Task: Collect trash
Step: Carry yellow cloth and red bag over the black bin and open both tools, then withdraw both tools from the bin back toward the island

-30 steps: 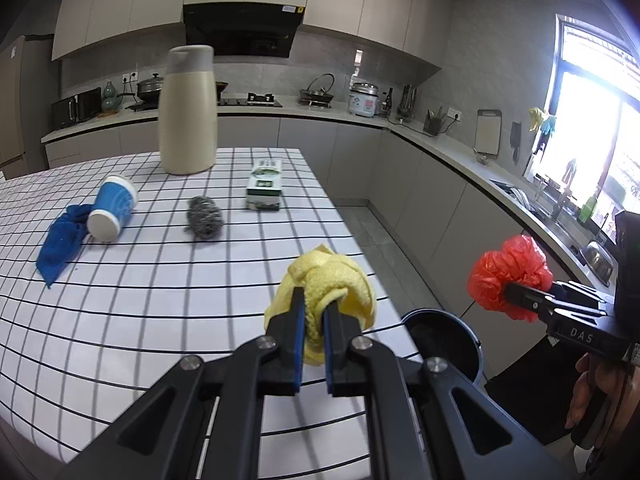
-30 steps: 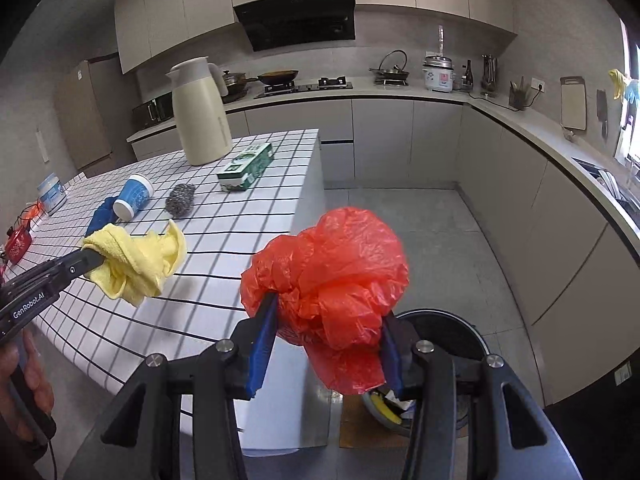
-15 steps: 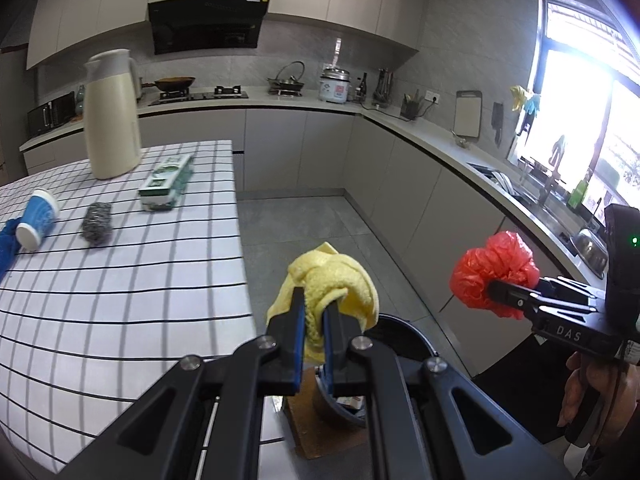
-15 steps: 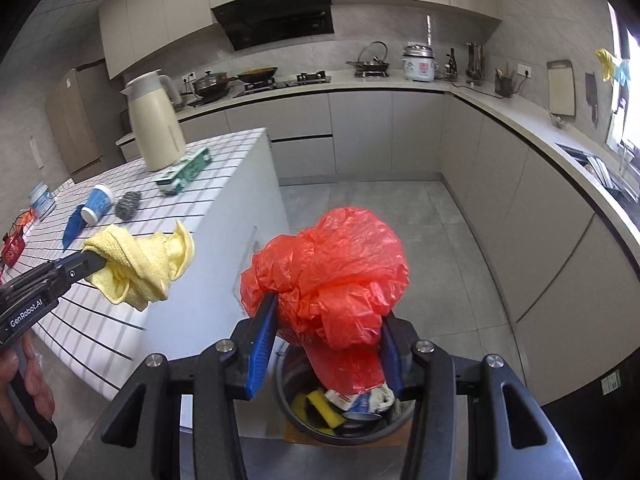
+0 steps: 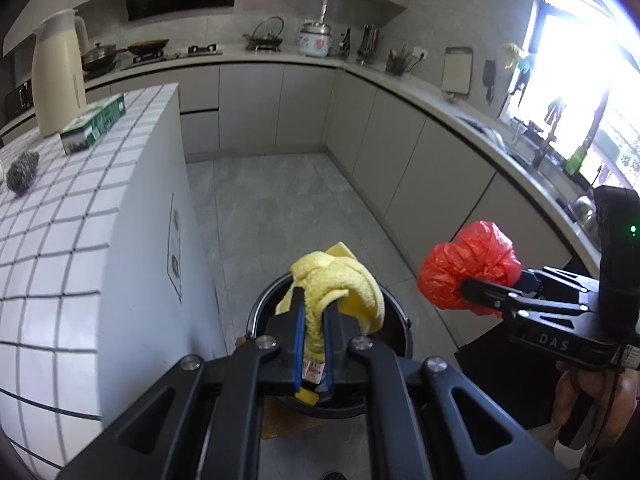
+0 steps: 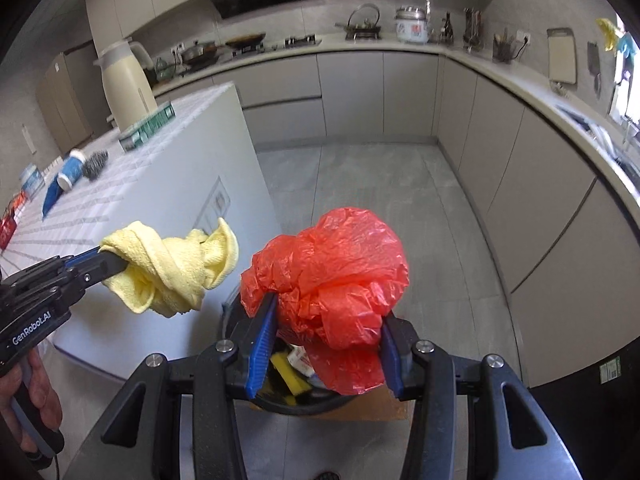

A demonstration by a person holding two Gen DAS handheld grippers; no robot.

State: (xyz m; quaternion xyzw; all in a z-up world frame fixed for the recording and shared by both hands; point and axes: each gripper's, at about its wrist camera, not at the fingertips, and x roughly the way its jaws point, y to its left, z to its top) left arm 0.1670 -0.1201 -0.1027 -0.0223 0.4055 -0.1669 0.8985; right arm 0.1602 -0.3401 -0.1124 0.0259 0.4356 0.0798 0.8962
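Note:
My left gripper (image 5: 311,300) is shut on a crumpled yellow cloth (image 5: 336,280), held right above the round black trash bin (image 5: 260,308) on the floor. My right gripper (image 6: 326,312) is shut on a scrunched red plastic bag (image 6: 332,276), which hangs over the same bin (image 6: 280,402). In the left wrist view the red bag (image 5: 468,268) and right gripper (image 5: 472,288) sit to the right of the bin. In the right wrist view the yellow cloth (image 6: 172,268) and left gripper (image 6: 112,262) are to the left. Trash lies inside the bin, including a yellow sponge (image 6: 290,376).
The white tiled island (image 5: 80,216) stands to the left of the bin, with a green box (image 5: 92,124), a steel scourer (image 5: 22,166), a cream jug (image 5: 56,76) and a blue cup (image 6: 72,168) on top. Grey cabinets (image 5: 420,168) line the right side; grey floor lies between.
Both grippers have swung off the island top to the right and downward, carrying the yellow cloth and red bag, and now hang above the bin on the floor.

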